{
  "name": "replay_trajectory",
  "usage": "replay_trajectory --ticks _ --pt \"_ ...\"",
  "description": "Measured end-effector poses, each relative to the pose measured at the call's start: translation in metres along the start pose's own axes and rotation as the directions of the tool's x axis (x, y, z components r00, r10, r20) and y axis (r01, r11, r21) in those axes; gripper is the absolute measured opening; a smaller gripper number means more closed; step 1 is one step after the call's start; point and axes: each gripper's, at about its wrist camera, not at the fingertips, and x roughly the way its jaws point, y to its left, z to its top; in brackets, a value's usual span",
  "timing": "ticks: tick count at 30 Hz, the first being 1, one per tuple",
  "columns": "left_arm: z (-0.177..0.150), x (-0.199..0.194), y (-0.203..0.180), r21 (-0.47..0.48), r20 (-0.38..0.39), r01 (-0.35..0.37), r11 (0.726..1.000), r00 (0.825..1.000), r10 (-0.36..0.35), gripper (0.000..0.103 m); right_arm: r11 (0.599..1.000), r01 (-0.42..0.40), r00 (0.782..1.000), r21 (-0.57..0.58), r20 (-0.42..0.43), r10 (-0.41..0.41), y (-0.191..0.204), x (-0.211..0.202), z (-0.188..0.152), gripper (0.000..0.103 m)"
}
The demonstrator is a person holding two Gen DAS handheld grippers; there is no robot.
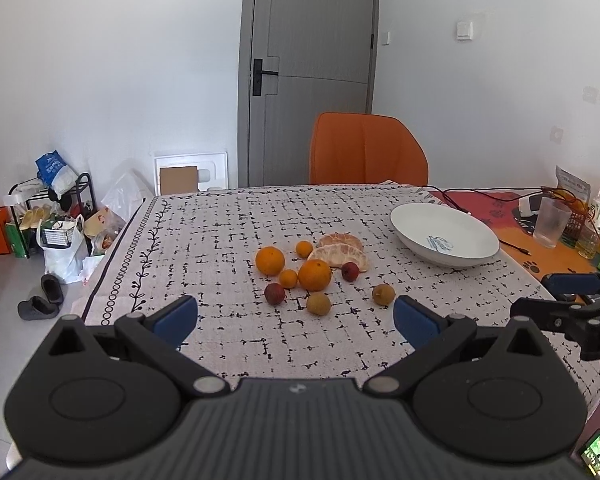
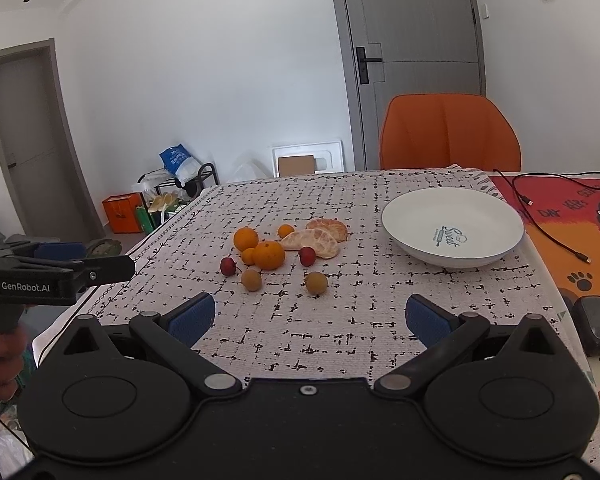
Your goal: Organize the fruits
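The table [image 2: 340, 328] wears a white cloth with black marks, and all the fruit sits on it in one little bunch. The white bowl [image 2: 404, 216] stands to the right of the bunch, a bit apart, and nothing is in it yet. It looks like the place where the fruit should go.

The left gripper [image 1: 296, 320] hangs above the near edge of the table with its blue fingers spread wide and nothing between them. The right gripper [image 2: 310, 318] is the same: wide open and holding nothing.

Two peeled orange halves [image 2: 314, 240] lie at the back of the bunch, touching each other. They are soft, so a gentle squeeze seems best. Two big oranges [image 2: 269, 255] and two tiny ones sit close together. Grabbing one from the middle could roll the others.

So a good first pick may be a brown fruit [image 2: 316, 282] at the front, as it lies alone. The right gripper is nearer the bowl. It should come down straight over the fruit, close softly, and lift before moving. The two small red fruits [image 2: 307, 256] are round and could slip away.
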Motion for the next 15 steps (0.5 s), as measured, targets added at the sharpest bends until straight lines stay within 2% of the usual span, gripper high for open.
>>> replay_trajectory --ticks 15 --pt "-0.0016 0.0008 -0.0005 0.001 -0.002 0.003 1.000 1.000 -0.003 0.103 1.000 0.008 1.000 -0.012 -0.004 -0.008 0.0021 0.0011 -0.0001 0.103"
